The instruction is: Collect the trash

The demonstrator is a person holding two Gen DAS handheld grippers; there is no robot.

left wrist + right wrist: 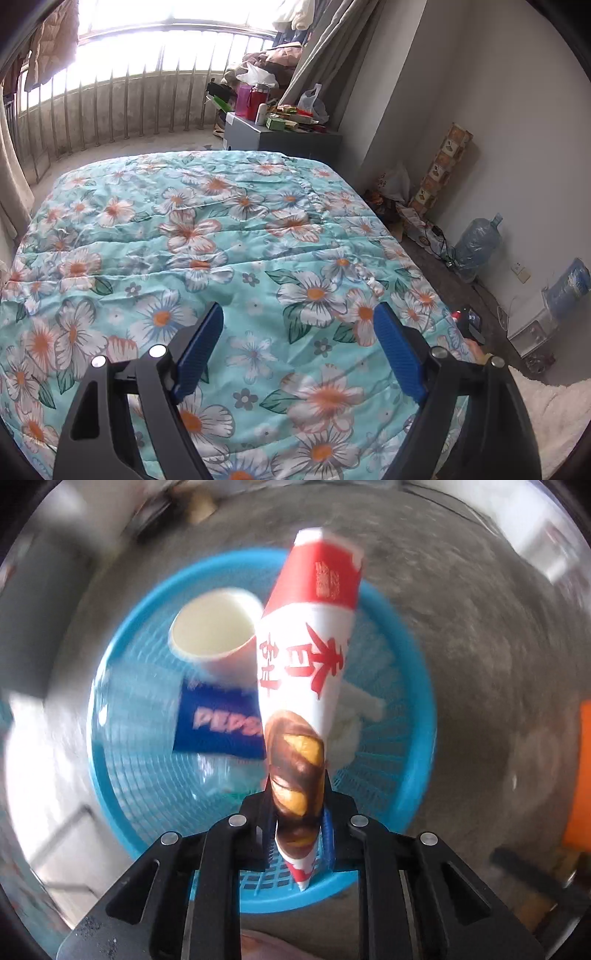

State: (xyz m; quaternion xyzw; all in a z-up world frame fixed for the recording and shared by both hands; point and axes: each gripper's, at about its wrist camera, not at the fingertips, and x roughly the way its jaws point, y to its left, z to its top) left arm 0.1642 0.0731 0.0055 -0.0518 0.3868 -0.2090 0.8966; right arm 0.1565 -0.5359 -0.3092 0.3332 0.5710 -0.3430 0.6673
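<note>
Cone wrapper (306, 657) pinched at its tip in right gripper (298, 834), pointing down over blue basket (417, 686) holding paper cup (218, 635) and Pepsi label (221, 723), presumably for drop-in; left gripper (295, 354) wide apart, empty, above floral bedspread (221, 229).

Left gripper (297, 365): jaws spread wide, with nothing between them. Both blue pads (197, 354) are fully exposed, ribbed faces turned inward toward each other. The black finger arms diverge from the bottom of the left wrist view, and the gripper is pitched forward and downward.

Right gripper (297, 834): pointed steeply down, jaws drawn close together – only a narrow gap separates them, and an object sits in that gap. Whether the pads press on it cannot be determined. A sliver of blue pad shows at the right jaw; the left pad is hidden.
</note>
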